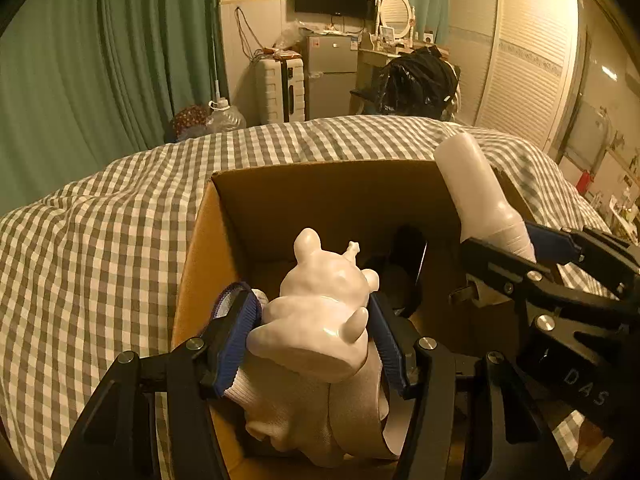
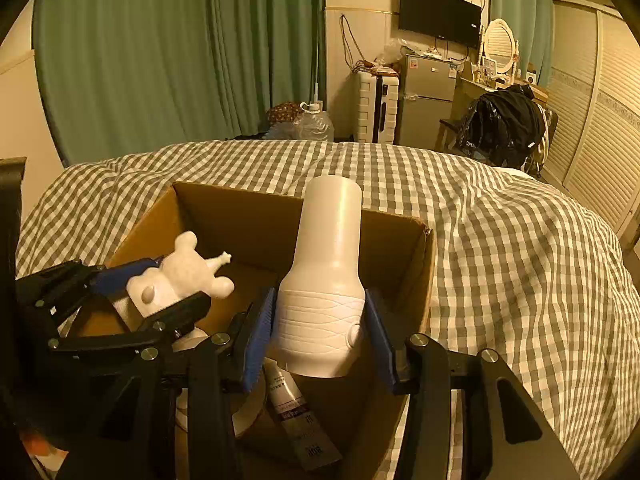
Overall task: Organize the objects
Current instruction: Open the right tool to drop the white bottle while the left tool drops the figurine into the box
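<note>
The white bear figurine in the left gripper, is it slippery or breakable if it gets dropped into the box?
The white bear figurine has a glossy glazed-looking surface, so it probably slips easily; only the ribbed blue pads hold it. It looks rigid, perhaps ceramic or plaster. Its thin raised limb might chip, so lowering it into the cardboard box seems safer than dropping.

Box on bed, both grippers over it — each holding an item.

Cardboard box (image 2: 256, 216) sits on the bed (image 2: 500, 240). Left gripper (image 1: 314, 316) holds the bear figurine (image 1: 320, 312) over the box's left part; right gripper (image 2: 320, 316) holds the bottle (image 2: 328, 276) to the figurine's right, over the box's right side. In the box, below the bottle — a tube (image 2: 296, 408), a roll of tape (image 2: 244, 412) to its left. Suitcase (image 2: 378, 106) and fridge (image 2: 426, 100) stand behind the bed, fridge right of suitcase.
</note>
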A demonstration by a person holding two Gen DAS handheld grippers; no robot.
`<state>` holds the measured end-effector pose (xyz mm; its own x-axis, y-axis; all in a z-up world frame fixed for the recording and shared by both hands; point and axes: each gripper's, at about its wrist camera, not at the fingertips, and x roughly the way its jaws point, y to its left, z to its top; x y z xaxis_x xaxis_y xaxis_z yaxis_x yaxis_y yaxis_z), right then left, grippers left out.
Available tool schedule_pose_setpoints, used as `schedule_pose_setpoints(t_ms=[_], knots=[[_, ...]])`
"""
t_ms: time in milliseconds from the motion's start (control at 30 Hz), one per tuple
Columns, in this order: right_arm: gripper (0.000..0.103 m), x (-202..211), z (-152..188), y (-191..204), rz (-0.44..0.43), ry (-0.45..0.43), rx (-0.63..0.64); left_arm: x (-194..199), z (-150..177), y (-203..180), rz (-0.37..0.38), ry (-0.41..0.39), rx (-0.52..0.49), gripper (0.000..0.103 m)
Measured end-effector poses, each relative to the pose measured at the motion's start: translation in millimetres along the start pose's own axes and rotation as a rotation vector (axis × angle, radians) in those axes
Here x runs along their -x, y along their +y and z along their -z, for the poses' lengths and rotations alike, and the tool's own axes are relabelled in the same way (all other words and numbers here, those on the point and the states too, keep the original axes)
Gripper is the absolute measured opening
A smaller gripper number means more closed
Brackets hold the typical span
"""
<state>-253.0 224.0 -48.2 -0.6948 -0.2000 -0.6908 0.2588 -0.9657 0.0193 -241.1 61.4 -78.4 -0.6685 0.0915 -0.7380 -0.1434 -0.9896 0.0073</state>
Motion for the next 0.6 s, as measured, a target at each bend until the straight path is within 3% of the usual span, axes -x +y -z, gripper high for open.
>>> schedule_pose_setpoints(t_ms=[133,200,267,300,433,600], knots=[[0.045,4,1,-1,-0.002,-0.013,-0.014,1,-3,0,0.002,-0.001,-0.013,0.064],[0.045,10,1,-2,-0.006,-0.034,-0.029,9,-1,-1,0.011,-0.016,-0.013,0.082],[0.060,21,0,-1,-0.008,-0.064,-0.040,21,1,-1,0.013,-0.042,-0.009,0.091],[0.063,29,-1,-2,-0.005,-0.089,-0.049,28,1,0,0.004,-0.056,-0.008,0.094],[0.064,53,1,-2,-0.008,-0.144,-0.074,52,9,1,-0.020,-0.085,-0.006,0.096],[0.065,81,10,4,0.000,-0.168,-0.057,78,24,12,-0.038,-0.064,0.074,0.096]])
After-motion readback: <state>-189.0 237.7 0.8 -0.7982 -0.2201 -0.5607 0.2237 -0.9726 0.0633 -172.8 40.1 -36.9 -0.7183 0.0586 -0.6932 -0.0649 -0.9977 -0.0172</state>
